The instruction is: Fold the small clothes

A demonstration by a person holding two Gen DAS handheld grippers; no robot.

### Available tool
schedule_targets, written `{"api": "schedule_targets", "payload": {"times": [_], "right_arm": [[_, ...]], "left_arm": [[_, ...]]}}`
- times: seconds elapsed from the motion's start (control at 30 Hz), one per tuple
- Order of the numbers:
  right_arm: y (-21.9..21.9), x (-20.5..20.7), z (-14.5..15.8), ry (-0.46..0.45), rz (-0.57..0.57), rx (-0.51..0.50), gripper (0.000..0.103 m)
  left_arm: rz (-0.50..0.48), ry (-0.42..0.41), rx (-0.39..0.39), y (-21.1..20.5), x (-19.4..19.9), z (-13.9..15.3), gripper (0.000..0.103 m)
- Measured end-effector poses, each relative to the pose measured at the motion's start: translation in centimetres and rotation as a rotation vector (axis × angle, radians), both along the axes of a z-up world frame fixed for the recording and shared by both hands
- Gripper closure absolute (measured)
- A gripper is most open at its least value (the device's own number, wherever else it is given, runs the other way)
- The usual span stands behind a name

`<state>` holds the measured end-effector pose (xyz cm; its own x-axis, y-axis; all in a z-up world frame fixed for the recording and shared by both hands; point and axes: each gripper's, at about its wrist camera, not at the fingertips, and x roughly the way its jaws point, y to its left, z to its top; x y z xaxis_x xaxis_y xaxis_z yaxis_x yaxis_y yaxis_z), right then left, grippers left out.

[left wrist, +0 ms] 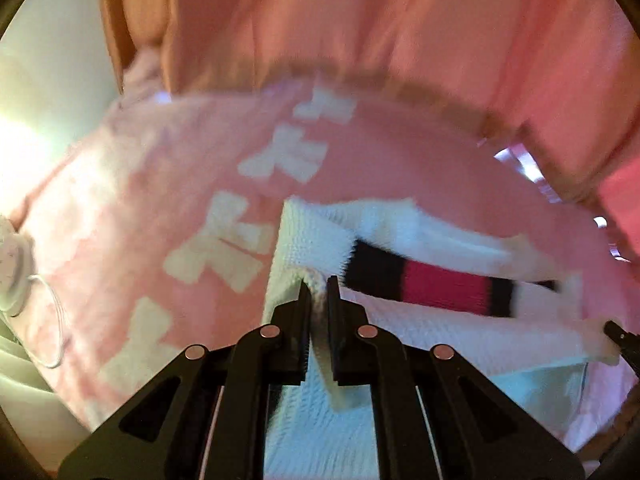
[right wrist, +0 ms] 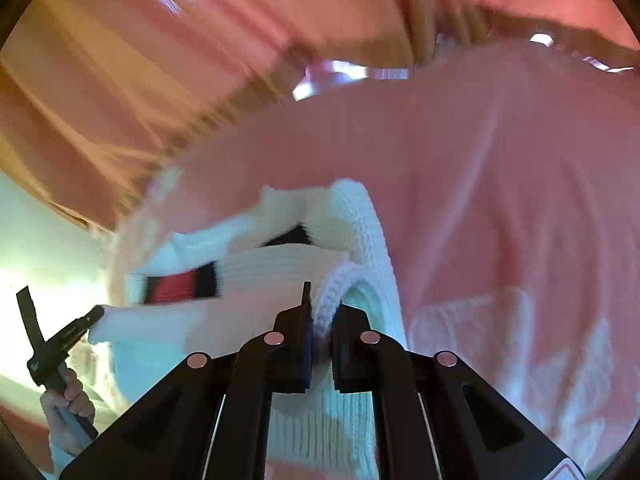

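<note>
The left gripper (left wrist: 318, 286) is clenching one corner of the white ribbed knit garment with a black-and-red striped band (left wrist: 440, 340); the right gripper (right wrist: 322, 304) is pinching the other rolled edge — the garment is stretching between them above a pink blanket with pale cross shapes (left wrist: 160, 208). Beyond, the blanket's edge is meeting peach curtain folds (right wrist: 120, 80). Everything farther off is blurring — the left hand (right wrist: 68, 404) is half cut off.
</note>
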<state>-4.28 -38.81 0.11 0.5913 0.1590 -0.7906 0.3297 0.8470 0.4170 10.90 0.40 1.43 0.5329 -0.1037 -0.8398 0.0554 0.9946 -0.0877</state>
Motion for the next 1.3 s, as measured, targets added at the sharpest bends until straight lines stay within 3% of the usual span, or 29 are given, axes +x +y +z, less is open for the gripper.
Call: {"api": "schedule_targets", "payload": {"times": [0.1, 0.23, 0.3, 0.37, 0.43, 0.5, 0.57, 0.6, 0.73, 0.9, 0.97, 1.0, 1.07, 1.1, 1.17, 1.2, 1.3], "right_arm": [[-0.7, 2.7, -2.0, 0.038, 0.015, 0.067, 0.092], [-1.9, 3.1, -2.2, 0.021, -0.011, 0.169, 0.086], [-2.0, 2.7, -1.3, -0.008, -0.006, 0.212, 0.082], [-2.0, 2.0, -0.2, -0.055, 0.007, 0.219, 0.076], [-1.6, 0.9, 1.4, -0.104, 0.014, 0.141, 0.055], [-0.9, 0.1, 3.0, -0.140, 0.012, -0.035, 0.041], [0.2, -0.6, 3.7, -0.147, 0.048, -0.219, 0.041], [0.3, -0.6, 3.5, -0.142, 0.058, -0.271, 0.041], [0.5, 0.2, 1.3, -0.089, 0.122, -0.357, 0.041], [0.1, 1.4, -0.9, -0.045, 0.161, -0.281, 0.041], [0.2, 2.1, -1.2, -0.050, 0.174, -0.252, 0.041], [0.4, 2.5, -1.5, -0.048, 0.178, -0.245, 0.041], [0.8, 3.3, -1.9, -0.043, 0.186, -0.233, 0.043], [1.2, 3.7, -1.9, -0.045, 0.189, -0.228, 0.049], [1.9, 4.4, -2.4, -0.029, 0.213, -0.221, 0.083], [2.1, 4.6, -2.6, -0.007, 0.217, -0.226, 0.096], [2.4, 3.7, -0.3, -0.089, 0.191, -0.215, 0.096]], "left_arm": [[0.037, 0.054, 0.000, 0.1, 2.8, -3.1, 0.095], [0.030, 0.034, -0.094, 0.5, 3.6, -3.2, 0.087], [0.022, 0.021, -0.145, 0.9, 3.9, -2.9, 0.074], [0.041, -0.024, -0.174, 1.6, 3.5, -2.1, 0.054], [0.030, -0.084, -0.177, 1.9, 2.9, -0.8, 0.052], [-0.003, -0.134, -0.178, 2.0, 2.3, 0.4, 0.046], [-0.044, -0.173, -0.170, 2.2, 1.7, 1.0, 0.033], [-0.068, -0.180, -0.157, 2.1, 1.7, 1.0, 0.032], [-0.113, -0.141, -0.090, 1.3, 2.5, -0.5, 0.027], [-0.172, -0.013, -0.063, -0.7, 4.1, -3.7, 0.028], [-0.198, -0.012, -0.052, -1.6, 4.2, -4.0, 0.031], [-0.214, -0.021, -0.036, -2.2, 4.1, -4.0, 0.034], [-0.250, -0.016, -0.005, -3.2, 4.0, -4.3, 0.049], [-0.269, -0.014, 0.023, -3.8, 3.9, -4.4, 0.054], [-0.285, -0.014, 0.064, -4.3, 3.7, -4.7, 0.089], [-0.284, -0.020, 0.087, -4.4, 3.6, -4.7, 0.096], [-0.245, -0.093, 0.054, -3.3, 3.2, -2.6, 0.096]]}}
